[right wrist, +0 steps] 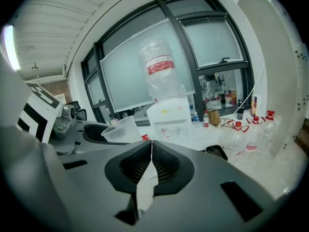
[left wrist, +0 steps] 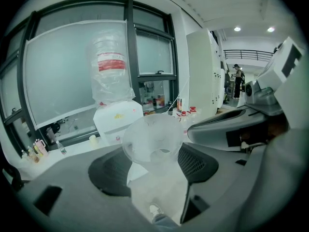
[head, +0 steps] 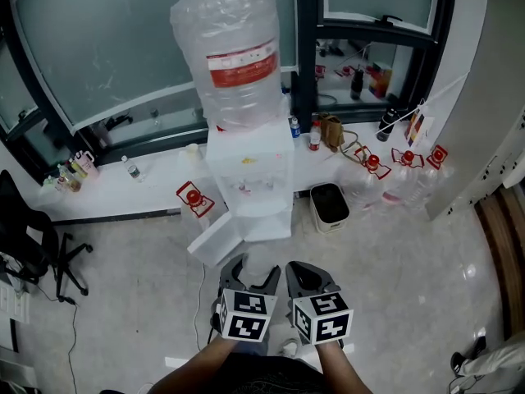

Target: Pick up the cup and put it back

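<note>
A clear plastic cup (left wrist: 152, 144) sits clamped between the dark pads of my left gripper (head: 248, 278), its mouth facing the camera in the left gripper view. The same cup (right wrist: 123, 129) shows at the left in the right gripper view, and as a pale shape (head: 256, 263) in the head view. My right gripper (head: 305, 278) is held beside the left one, its pads pressed together with nothing between them (right wrist: 150, 163). Both are held in front of a white water dispenser (head: 249, 179) with a large clear bottle (head: 233, 52) on top.
The dispenser's lower door (head: 215, 238) hangs open toward me. A small bin (head: 330, 206) stands right of it, empty water bottles (head: 385, 179) further right. An office chair (head: 33, 236) stands at the left. A white ledge (head: 148, 183) runs under the window.
</note>
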Demonstrator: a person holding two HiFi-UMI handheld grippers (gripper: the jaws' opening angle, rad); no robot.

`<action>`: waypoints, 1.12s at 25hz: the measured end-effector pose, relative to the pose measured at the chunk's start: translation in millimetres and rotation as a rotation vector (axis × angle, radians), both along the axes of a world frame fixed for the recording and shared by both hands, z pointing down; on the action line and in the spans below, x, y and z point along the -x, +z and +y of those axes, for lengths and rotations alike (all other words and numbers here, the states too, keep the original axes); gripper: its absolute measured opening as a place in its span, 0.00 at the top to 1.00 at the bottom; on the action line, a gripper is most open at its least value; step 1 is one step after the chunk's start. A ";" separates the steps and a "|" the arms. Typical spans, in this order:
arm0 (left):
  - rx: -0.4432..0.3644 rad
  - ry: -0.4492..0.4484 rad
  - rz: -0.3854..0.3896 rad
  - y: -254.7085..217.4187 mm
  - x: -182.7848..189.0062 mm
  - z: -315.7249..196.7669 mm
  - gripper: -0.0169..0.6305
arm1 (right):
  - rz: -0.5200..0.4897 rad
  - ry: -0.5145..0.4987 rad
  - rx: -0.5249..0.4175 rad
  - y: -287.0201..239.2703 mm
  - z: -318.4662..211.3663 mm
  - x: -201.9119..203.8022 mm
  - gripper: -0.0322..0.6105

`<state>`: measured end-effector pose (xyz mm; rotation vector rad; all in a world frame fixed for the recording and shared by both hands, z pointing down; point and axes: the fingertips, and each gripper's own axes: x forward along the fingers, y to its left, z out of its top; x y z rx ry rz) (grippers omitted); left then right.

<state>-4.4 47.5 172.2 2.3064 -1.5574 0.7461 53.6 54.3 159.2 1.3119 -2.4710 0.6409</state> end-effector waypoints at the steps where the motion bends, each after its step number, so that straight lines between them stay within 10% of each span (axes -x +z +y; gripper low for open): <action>1: 0.001 0.000 0.003 1.6 2.8 -7.4 0.51 | 0.005 -0.001 0.001 1.5 -7.1 2.8 0.92; 28: 0.107 0.057 0.013 74.3 74.9 -204.9 0.51 | 0.066 0.042 0.134 63.6 -220.1 77.4 0.92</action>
